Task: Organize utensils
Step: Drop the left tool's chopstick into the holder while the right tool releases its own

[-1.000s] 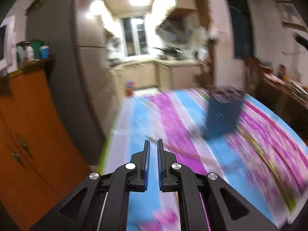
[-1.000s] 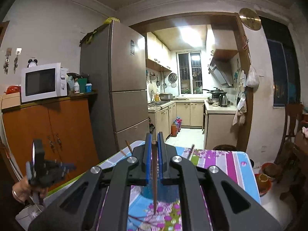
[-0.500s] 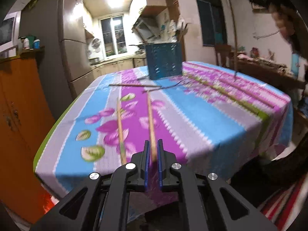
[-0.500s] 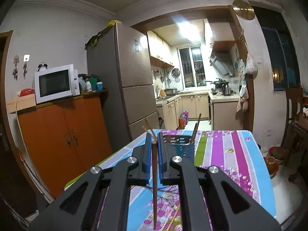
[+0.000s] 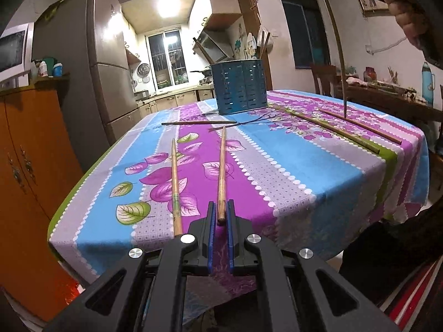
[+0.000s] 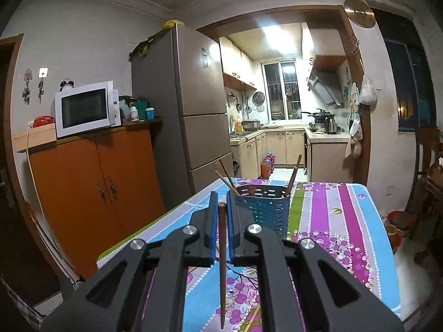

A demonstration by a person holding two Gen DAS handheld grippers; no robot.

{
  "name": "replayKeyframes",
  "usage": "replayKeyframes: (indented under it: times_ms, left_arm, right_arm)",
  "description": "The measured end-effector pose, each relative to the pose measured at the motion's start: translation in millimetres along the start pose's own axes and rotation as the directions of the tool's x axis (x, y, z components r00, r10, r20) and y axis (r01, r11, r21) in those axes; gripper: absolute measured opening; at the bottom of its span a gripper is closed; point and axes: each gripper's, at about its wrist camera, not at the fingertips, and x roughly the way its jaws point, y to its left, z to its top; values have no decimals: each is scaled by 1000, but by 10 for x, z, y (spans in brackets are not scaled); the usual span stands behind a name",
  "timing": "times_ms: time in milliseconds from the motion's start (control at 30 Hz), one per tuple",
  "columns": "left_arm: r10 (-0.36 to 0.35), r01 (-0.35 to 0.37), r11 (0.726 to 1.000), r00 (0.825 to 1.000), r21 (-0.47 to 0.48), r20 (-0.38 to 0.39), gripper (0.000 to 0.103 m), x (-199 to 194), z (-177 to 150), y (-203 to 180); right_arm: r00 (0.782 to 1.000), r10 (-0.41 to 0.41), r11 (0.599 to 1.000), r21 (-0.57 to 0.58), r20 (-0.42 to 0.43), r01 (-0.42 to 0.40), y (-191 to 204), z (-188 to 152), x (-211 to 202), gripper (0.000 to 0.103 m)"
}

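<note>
I see an orange cabinet [image 6: 94,185] at 9 o'clock carrying a microwave [image 6: 85,108], fridge [image 6: 191,105] beside it; lit kitchen window [image 6: 281,88] at 12; dark window [image 6: 409,83] at 2.

The chopsticks [image 5: 221,171] look like worn matt wood. The holder [image 5: 240,86] is perforated blue plastic. The tablecloth [image 5: 290,171] is printed cloth. The fridge [image 6: 199,116] has a smooth sheen.
</note>
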Motion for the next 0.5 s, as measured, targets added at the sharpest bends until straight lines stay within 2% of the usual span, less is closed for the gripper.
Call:
replayKeyframes:
  times_ms: [100,233,300,367,500]
  left_arm:
    - [-9,9,1000,1000,-8,6,7,6,-11,10]
    - [-45,47,996,999,-69,25,7,2,-47,95]
    - [-66,66,993,998,-100,6,7,16,-10,143]
    - [-86,85,987,996,-133,-3,7,-10,91,218]
    - [-103,110,978,993,-177,49,7,-194,556,447]
  right_arm:
    - [1000,3,1000,-7,-1,-3,39,-12,28,5]
    - [1000,-5,1000,-20,1,5,86,-41,61,5]
    - [1000,-11,1000,-25,0,11,82,-38,94,5]
    - [1000,-13,1000,-25,8,13,73,-2,112,5]
    - [999,-10,999,-46,39,12,81,138,133,5]
